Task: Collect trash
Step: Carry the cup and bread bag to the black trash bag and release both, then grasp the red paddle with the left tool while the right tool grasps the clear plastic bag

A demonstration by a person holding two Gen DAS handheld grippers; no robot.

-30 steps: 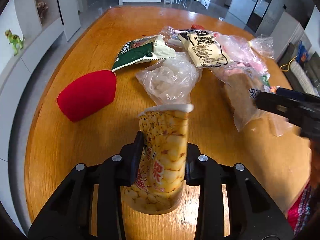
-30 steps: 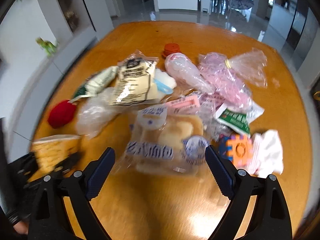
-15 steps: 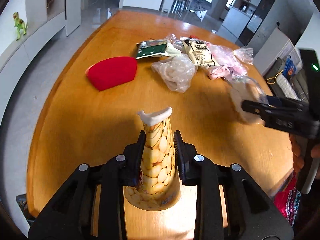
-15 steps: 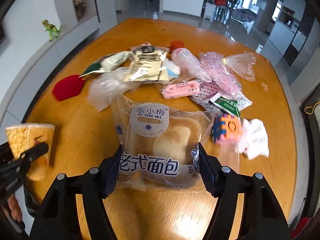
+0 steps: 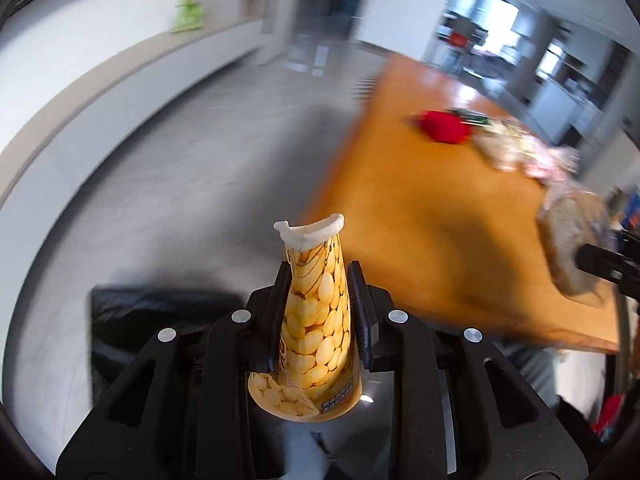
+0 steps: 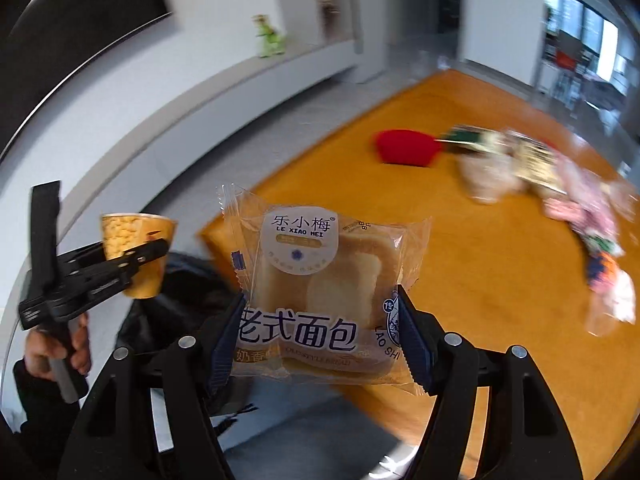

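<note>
Left wrist view: the left gripper [image 5: 316, 316] is angled downward, its pads pressed on one squashed yellow paper cup [image 5: 312, 320], pinched flat at the middle.
Cup contents: cannot be told; the white rim is bent.
Cup position: off the near left corner of the wooden table [image 5: 420, 232], above the black trash bag [image 5: 160, 312].
Right wrist view: the right gripper [image 6: 320, 332] is angled downward, jaws clamped on both sides of one wrapped bread packet [image 6: 320, 276], held upright.
Packet contents: pale bread is seen through the clear wrapper.
Packet position: over the table's near left corner, beside the bag.
Left hand [image 6: 60, 344]: wrapped round its gripper's handle, left of the table.
Table: one red cloth item [image 6: 404, 152] is counted; a blurred heap of wrappers [image 6: 560, 184] lies beyond it, number not told.
</note>
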